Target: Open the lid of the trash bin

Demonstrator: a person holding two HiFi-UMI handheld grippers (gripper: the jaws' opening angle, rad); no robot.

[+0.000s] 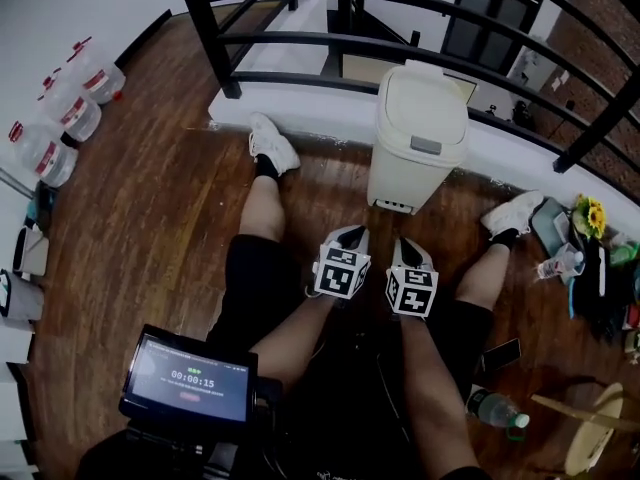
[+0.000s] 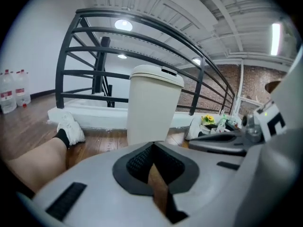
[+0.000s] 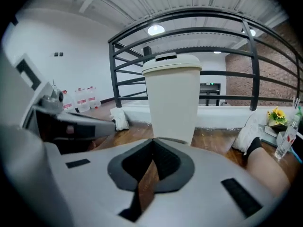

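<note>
A cream trash bin [image 1: 415, 158] stands on the wood floor against a white ledge, its lid [image 1: 426, 101] down with a grey push tab at the front. The bin shows upright in the left gripper view [image 2: 152, 103] and the right gripper view [image 3: 173, 98]. My left gripper [image 1: 350, 234] and right gripper [image 1: 408, 245] are held side by side between the person's spread legs, a short way in front of the bin and pointing at it. Both are shut with nothing held; in each gripper view the jaw tips meet, left gripper [image 2: 152, 145], right gripper [image 3: 154, 141].
A black railing [image 1: 330, 43] runs behind the bin. Water jugs [image 1: 70, 108] line the left wall. A timer screen [image 1: 188, 378] sits at lower left. Clutter lies at right: sunflowers [image 1: 590, 213], a phone [image 1: 500, 353], a bottle [image 1: 495, 410], a stool [image 1: 590, 428].
</note>
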